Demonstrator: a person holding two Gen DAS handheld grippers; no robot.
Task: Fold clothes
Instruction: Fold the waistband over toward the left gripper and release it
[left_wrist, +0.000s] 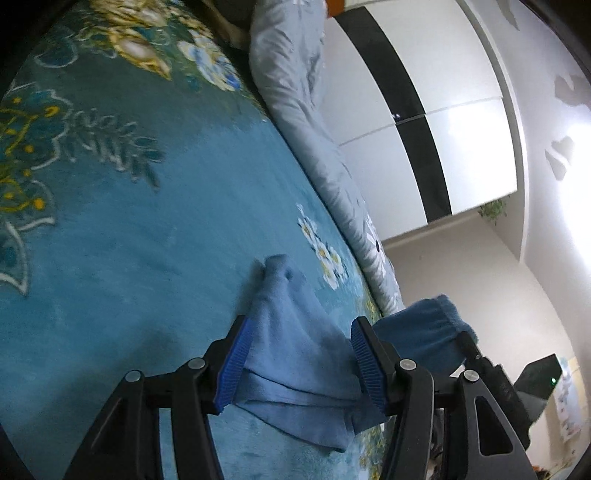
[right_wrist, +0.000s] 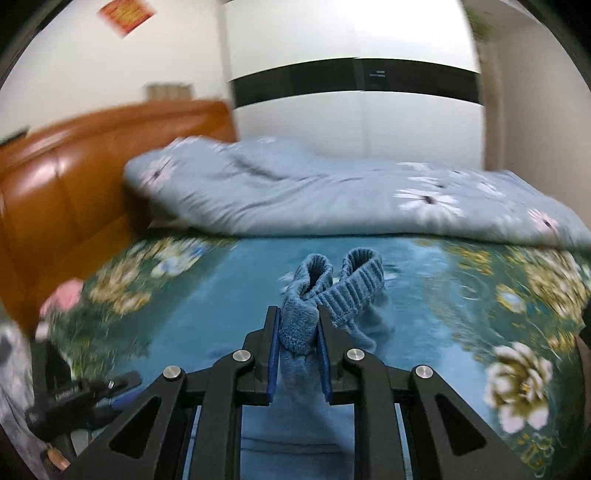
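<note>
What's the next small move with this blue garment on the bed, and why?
Probably carry the right gripper across to lay the ribbed end it pinches over the rest of the blue garment. The left gripper brackets the layered cloth, which lies bunched on the floral bedspread, so the fold looks unfinished.

Blue fleece garment, bunched and partly lifted

The soft blue garment (right_wrist: 299, 325) – fleece, with a ribbed cuff (right_wrist: 354, 284) (looped and curled upward) – is gathered into a thick roll; its lighter folds (left_wrist: 295, 354) drape in layered pleats down onto the teal floral bed cover.
</note>
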